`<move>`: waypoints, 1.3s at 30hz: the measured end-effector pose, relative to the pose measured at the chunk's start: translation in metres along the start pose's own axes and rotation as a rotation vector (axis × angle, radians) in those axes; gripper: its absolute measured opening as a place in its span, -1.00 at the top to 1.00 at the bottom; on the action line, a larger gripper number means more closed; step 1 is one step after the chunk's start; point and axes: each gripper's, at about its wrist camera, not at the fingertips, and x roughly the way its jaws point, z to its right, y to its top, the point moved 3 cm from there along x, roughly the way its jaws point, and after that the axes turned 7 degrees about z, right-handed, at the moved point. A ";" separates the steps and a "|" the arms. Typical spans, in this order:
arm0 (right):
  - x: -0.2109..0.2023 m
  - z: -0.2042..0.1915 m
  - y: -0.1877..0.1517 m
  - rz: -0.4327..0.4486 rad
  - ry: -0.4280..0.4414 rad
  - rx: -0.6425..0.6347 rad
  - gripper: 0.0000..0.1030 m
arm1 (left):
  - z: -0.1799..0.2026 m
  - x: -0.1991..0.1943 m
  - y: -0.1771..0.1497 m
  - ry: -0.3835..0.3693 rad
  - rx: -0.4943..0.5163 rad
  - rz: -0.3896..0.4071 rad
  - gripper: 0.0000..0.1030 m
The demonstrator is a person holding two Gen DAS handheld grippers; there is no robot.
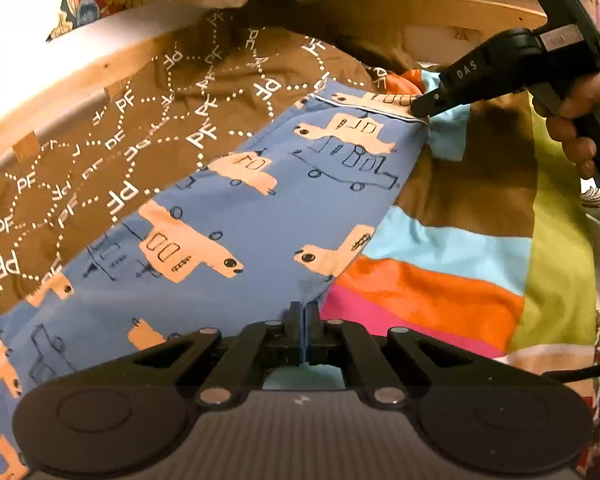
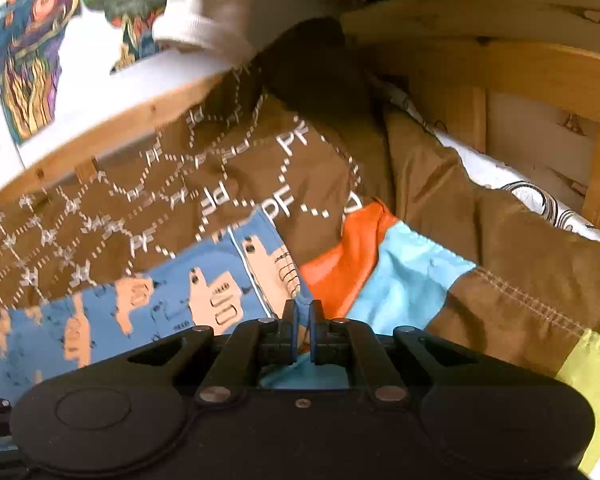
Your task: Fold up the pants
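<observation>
Pants [image 1: 260, 216] stretch diagonally across centre frame, left gripper [image 1: 304, 320] and right gripper [image 1: 420, 106] each clamping an edge, seemingly for folding.

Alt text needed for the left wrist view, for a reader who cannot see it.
Blue pants printed with peach vehicles lie stretched across a brown and colour-block quilt. The left gripper is shut on their near edge, while the right gripper, held in a hand, pinches the far white-piped hem.
</observation>
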 end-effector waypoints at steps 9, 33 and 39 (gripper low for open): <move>-0.007 0.002 0.006 0.092 -0.027 -0.061 0.32 | -0.031 -0.047 -0.016 -0.012 -0.139 0.014 0.53; 0.026 -0.118 -0.053 -0.089 0.357 -0.476 -0.40 | -0.104 -0.094 -0.087 0.092 0.051 -0.196 0.92; 0.022 -0.110 -0.052 -0.074 0.316 -0.466 -0.40 | -0.105 -0.106 -0.083 0.085 0.132 -0.201 0.95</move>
